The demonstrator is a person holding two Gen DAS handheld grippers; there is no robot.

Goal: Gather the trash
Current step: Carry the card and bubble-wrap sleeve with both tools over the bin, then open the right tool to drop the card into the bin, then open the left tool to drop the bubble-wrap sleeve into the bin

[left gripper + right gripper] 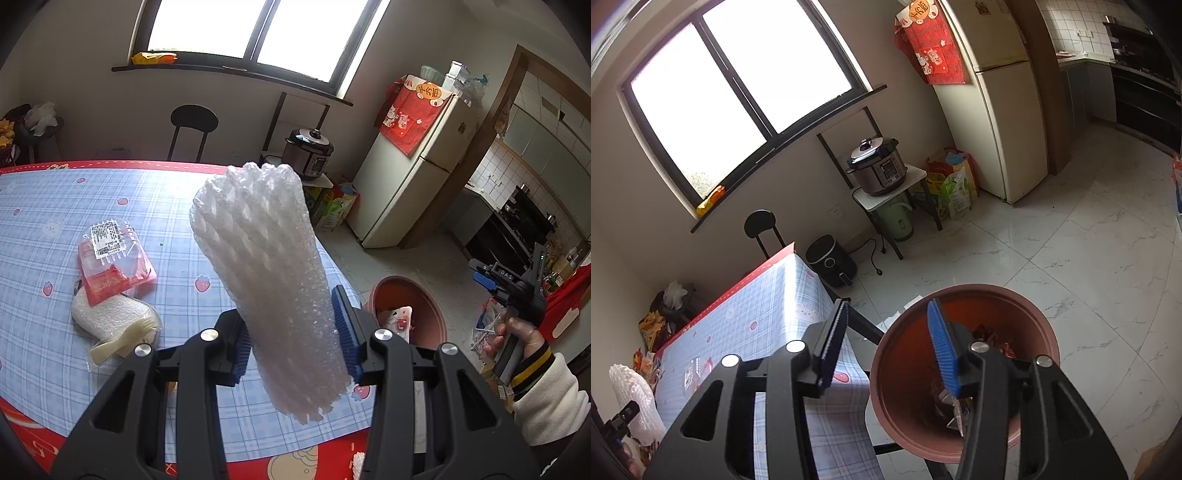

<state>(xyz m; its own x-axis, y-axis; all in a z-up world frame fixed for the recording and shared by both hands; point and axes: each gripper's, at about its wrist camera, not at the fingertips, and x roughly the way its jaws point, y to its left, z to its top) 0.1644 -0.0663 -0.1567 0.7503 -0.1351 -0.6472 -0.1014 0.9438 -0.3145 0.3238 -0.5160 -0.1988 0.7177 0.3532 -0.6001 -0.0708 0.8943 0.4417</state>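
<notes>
Foam netting (273, 280) stands clamped in the left gripper (295, 332) above the table (44, 221); the right gripper (886, 347) gapes wide, bin (1027, 306) at its five o'clock.

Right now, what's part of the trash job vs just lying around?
Job:
foam net sleeve, in left hand-held gripper
pink wrapper
white pouch
brown bin

Lying about:
pressure cooker
fridge
air fryer
stool

the right gripper (484, 278) reads "das", while the label on the pink package (114, 258) seems too blurred to read.
</notes>
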